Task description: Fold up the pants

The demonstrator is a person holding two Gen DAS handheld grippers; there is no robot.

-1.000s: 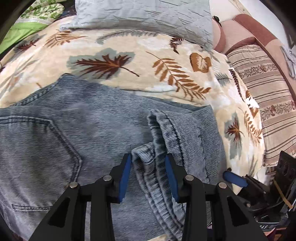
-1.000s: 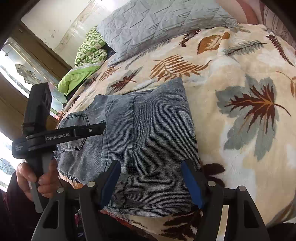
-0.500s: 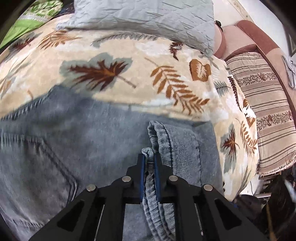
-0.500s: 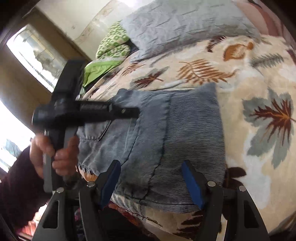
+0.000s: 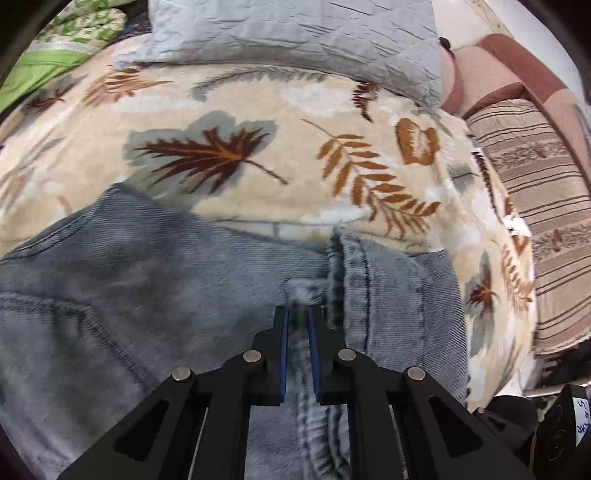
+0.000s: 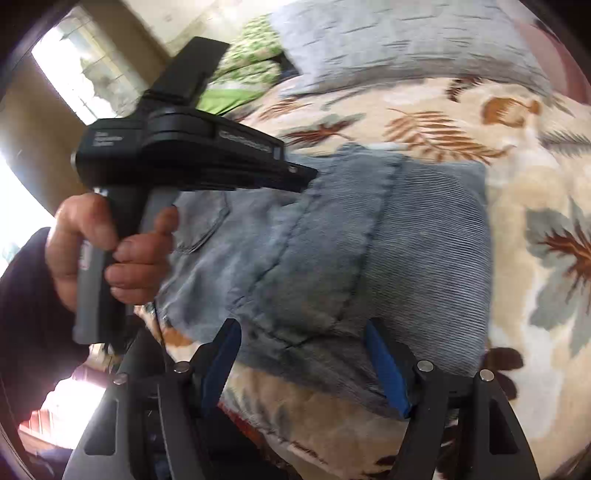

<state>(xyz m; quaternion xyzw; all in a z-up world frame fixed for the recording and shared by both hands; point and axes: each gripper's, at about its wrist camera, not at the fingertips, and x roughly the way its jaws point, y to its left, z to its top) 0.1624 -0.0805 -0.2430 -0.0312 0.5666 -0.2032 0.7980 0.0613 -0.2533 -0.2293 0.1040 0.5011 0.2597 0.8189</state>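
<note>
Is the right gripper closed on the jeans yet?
No, the right gripper stands wide open, its blue fingers spread apart over the near edge of the jeans without pinching any fabric.

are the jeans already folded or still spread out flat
Folded at least once: the jeans lie as a compact layered rectangle on the leaf-print blanket, and the left gripper pinches a doubled edge.

Leaf-print bed [image 5: 295, 122], grey pillow [image 5: 295, 33], bright window [image 6: 74, 81]

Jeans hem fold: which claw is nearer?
Left. The left claw is shut on the hem fold of the jeans. The right claw is open, hovering at the jeans' near edge, gripping nothing.
</note>
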